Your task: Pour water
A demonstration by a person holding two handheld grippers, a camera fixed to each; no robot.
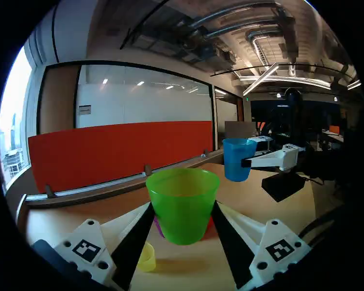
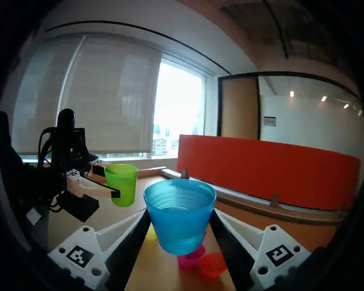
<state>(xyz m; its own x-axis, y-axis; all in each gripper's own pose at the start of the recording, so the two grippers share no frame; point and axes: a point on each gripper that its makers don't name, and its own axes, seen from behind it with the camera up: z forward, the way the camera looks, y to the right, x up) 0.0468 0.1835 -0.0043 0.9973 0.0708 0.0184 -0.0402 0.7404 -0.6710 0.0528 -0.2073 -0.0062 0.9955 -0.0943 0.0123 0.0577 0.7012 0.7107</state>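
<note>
Water lies low in the blue cup, which the right tool grips between both fingers, upright and lifted above the worktop. In the right gripper view we look down past the rim and see the liquid's surface through the translucent blue wall. The left gripper view shows the same cup from the side, farther off, and there we cannot make out the water. The left tool is clenched on a green cup, also upright and off the worktop; we cannot tell whether anything is in it. The two cups hang well apart. Under the blue cup, the right gripper view shows a pink cup and an orange cup standing just beside each other. A yellow cup shows whole in the left gripper view, near the left finger, but half hidden in the other. A red partition runs behind the worktop.
</note>
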